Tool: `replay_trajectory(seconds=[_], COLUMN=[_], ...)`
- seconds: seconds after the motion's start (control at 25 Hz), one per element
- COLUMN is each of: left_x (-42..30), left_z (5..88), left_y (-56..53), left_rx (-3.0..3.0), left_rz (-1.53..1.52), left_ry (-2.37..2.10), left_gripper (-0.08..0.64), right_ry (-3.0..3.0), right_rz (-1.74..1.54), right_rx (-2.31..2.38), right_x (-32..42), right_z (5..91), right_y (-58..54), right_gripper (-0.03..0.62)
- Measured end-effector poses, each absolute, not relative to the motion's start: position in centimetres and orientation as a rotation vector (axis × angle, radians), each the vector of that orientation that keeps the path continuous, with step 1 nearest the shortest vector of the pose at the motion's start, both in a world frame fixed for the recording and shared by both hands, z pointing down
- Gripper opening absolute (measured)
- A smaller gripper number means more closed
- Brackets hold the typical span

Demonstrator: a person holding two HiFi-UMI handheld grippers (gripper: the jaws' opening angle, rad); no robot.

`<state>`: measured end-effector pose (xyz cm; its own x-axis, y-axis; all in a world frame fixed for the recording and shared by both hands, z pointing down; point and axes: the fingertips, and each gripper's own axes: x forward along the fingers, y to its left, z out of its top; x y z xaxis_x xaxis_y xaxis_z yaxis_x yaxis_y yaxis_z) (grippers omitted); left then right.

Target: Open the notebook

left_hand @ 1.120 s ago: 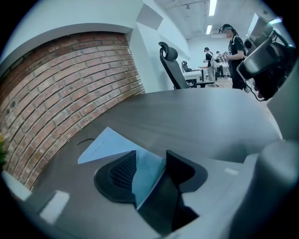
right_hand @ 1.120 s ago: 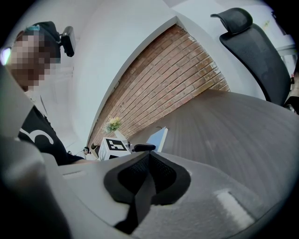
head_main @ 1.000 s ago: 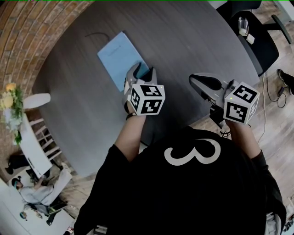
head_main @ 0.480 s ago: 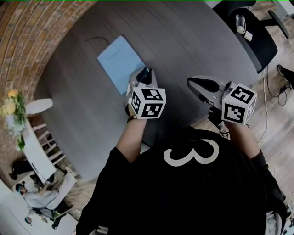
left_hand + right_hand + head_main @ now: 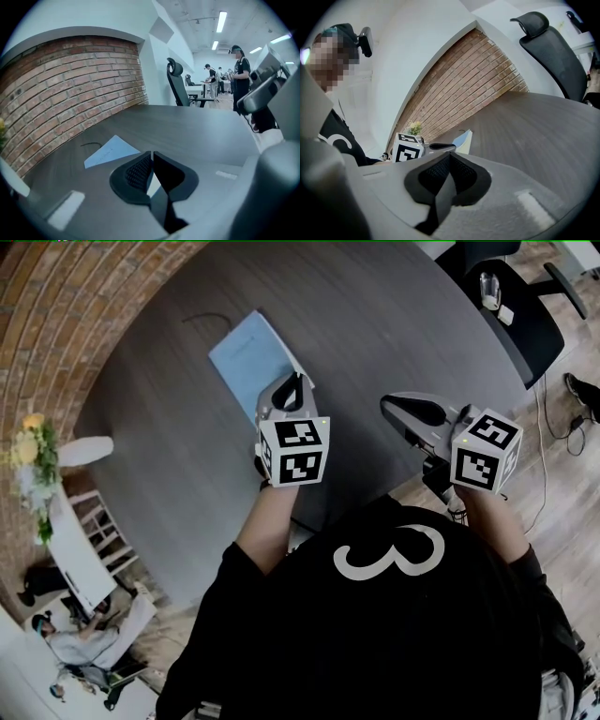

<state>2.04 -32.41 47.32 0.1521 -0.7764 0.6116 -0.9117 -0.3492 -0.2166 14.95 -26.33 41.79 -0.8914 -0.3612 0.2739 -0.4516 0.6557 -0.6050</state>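
- One step is in hand: lifting the front cover. The left gripper has taken hold of the near edge of the blue notebook, which lies flat on the dark table, out in front of the person and towards the brick wall side.
- Its jaws have just been closing and now stand almost together, with a pale sliver of the cover pinched between them.
- From the right gripper view, that edge of the cover stands raised off the pages below, so the opening looks barely begun.
- The next move, as I judge it, calls for carrying the pinched edge up and over towards the far side, in an arc about the spine. A light grip should keep the thin cover from creasing or slipping out.
- The left gripper slants down towards the notebook, forearm stretched forward.
- The right gripper is held nearly level at the table's near edge, well apart from the notebook, its jaws closed on nothing.
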Motion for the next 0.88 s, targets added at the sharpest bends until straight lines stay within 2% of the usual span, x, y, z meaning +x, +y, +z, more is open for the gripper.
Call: replay_trajectory(seconds=[0.36, 0.88], left_x=[-1.4, -7.8], left_z=[42.9, 39.0], left_y=[-30.7, -26.7], left_rx=[2.123, 1.998], left_rz=[0.574, 0.219], left_ry=[-1.729, -1.836], left_gripper=[0.031, 0.023], right_ry=[-2.776, -2.791], right_rz=[1.06, 1.006], right_rx=[0.692, 0.632], right_x=[12.3, 8.7], right_z=[40.0, 38.3], right_y=[-25.7, -24.3], right_gripper=[0.0, 0.001])
